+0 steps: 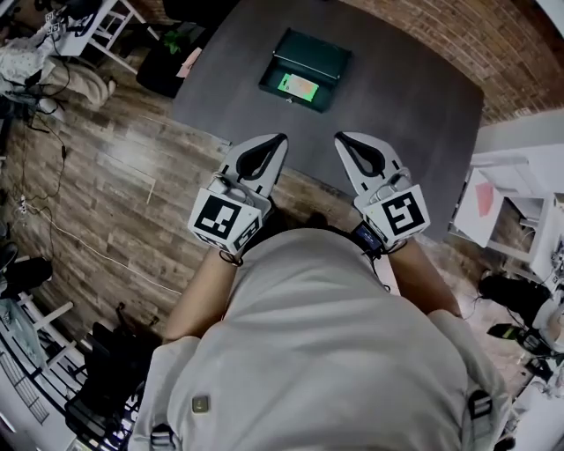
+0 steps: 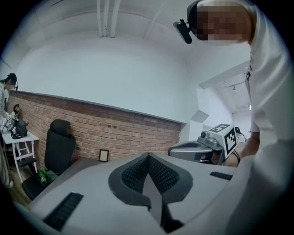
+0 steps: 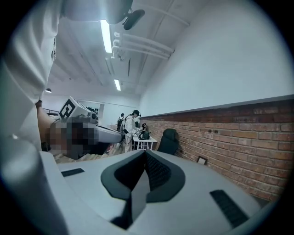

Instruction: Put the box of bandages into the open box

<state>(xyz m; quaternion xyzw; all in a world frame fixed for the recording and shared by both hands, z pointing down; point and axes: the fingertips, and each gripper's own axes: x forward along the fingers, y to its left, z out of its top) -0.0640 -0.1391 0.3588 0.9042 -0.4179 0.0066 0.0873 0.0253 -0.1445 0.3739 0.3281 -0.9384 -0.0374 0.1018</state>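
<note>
A dark green open box [image 1: 310,55] lies at the far side of the dark grey table [image 1: 414,114], its lid folded back. Inside it lies the box of bandages [image 1: 298,86], light green with a pink patch. Both grippers hover at the table's near edge, close to the person's body and well short of the box. My left gripper [image 1: 281,138] is shut with nothing in it; its closed jaws [image 2: 148,158] point up at a brick wall. My right gripper [image 1: 340,137] is shut and empty too, its jaws [image 3: 146,155] aimed level across the room.
Wooden floor with cables lies left of the table. A white desk [image 1: 106,22] stands at the far left, white furniture [image 1: 520,211] at the right. A black chair [image 2: 59,147] stands by the brick wall. People stand at a distant white table [image 3: 146,140].
</note>
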